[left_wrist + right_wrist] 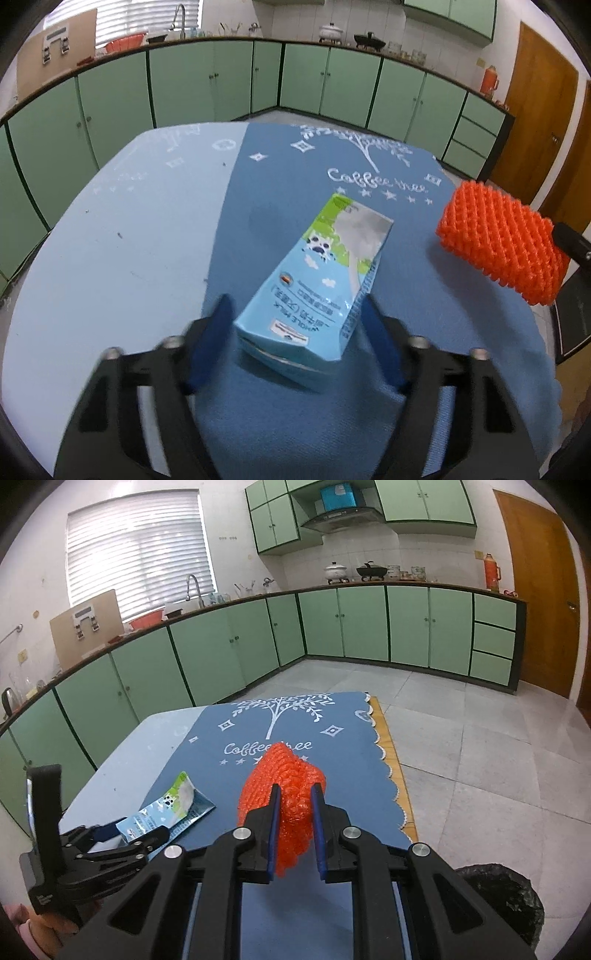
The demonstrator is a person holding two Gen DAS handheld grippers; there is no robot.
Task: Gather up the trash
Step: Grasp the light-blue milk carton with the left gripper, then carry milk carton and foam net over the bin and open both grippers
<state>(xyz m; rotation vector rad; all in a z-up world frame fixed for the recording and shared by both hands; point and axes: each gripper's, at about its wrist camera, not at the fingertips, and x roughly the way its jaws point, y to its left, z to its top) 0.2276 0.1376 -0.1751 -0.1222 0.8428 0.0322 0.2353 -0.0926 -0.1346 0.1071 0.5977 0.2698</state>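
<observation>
A light-blue milk carton (314,277) lies flat on the blue cloth (424,295). My left gripper (295,301) is open, with a finger on either side of the carton's near end; a thin gap shows at the left pad. In the right wrist view the same carton (166,808) sits at the left with the left gripper (129,830) at its near end. My right gripper (295,788) is shut on a crumpled orange bubble-wrap sheet (280,771), held above the cloth. From the left wrist view that orange sheet (502,243) hangs at the right.
The cloth covers the right part of a pale blue table (110,240). A black trash bag (498,897) stands low at the right of the table. Green kitchen cabinets (221,646) run along the far walls, with tiled floor (480,757) to the right.
</observation>
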